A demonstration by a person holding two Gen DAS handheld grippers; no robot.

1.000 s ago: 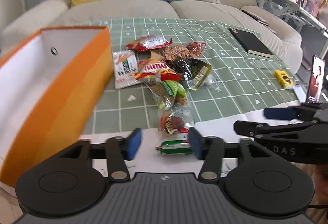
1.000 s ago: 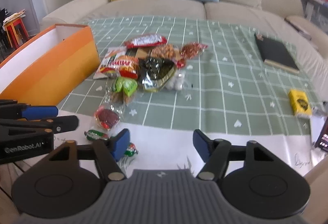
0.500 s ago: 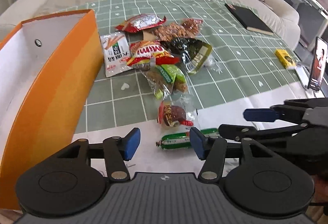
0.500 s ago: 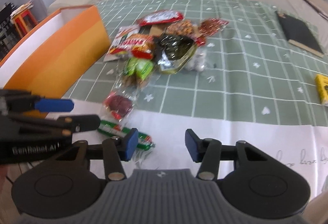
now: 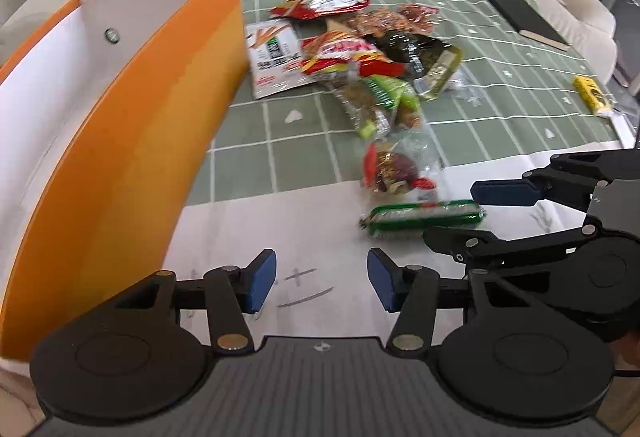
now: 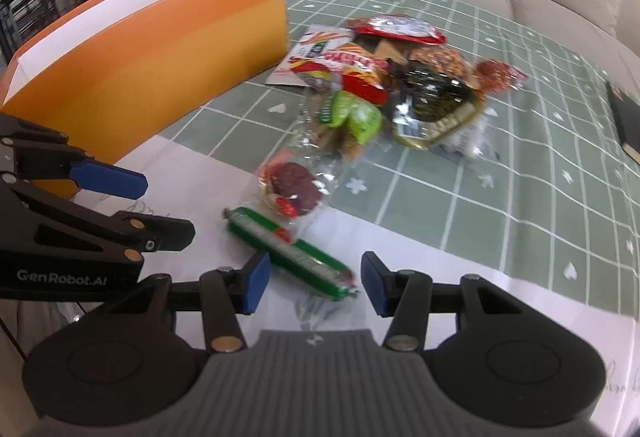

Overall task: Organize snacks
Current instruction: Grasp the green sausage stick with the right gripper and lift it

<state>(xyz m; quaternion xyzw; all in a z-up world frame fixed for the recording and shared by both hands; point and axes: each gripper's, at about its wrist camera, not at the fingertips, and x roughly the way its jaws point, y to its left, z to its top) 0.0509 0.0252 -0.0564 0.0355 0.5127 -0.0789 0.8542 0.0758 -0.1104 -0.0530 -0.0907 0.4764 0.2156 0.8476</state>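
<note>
Orange box (image 5: 132, 141) left of snack pile (image 5: 360, 53); black notebook (image 5: 520, 17) far right.

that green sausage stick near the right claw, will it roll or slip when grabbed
The green sausage stick looks round and tube-shaped, so a sideways nudge would probably roll it across the smooth white sheet. Its wrapper looks glossy, so it may slip in a loose pinch. It lies straight and plump, so it is likely fairly firm, not floppy like the crinkly bags behind it.
</note>
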